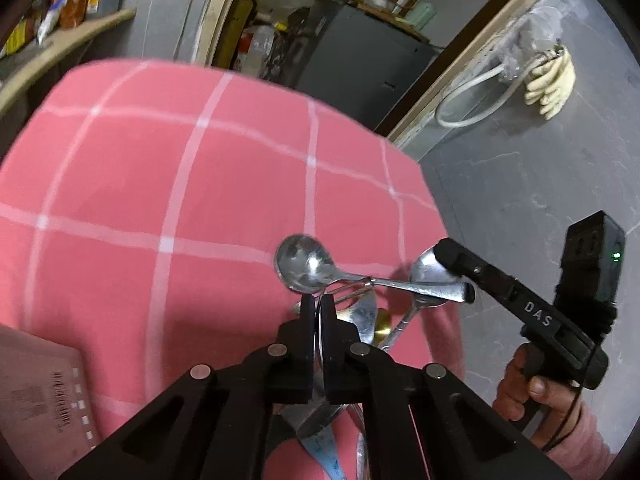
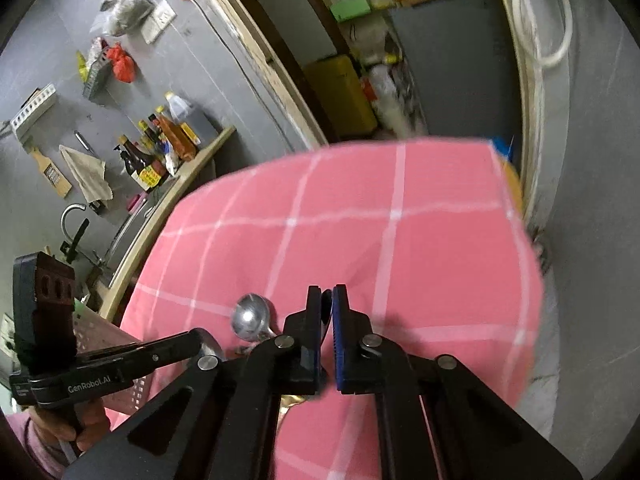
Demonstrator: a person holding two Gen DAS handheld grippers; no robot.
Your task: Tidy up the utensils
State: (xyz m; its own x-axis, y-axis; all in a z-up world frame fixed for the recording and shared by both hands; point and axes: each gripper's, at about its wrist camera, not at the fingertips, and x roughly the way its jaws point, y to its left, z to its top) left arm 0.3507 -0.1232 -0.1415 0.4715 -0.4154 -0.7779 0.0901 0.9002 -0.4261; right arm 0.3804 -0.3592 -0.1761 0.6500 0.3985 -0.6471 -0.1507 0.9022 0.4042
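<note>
Left gripper (image 1: 318, 306) clamped on a utensil handle, right gripper (image 1: 460, 276) clamped on the spoon (image 1: 308, 264) handle; long axis left-right above the pink cloth (image 1: 160, 160), heap just beneath.

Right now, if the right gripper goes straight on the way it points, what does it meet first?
Probably the pink checked tablecloth: nothing lies ahead of the shut right gripper. The round steel spoon sits off to its left. Depth is unclear.
</note>
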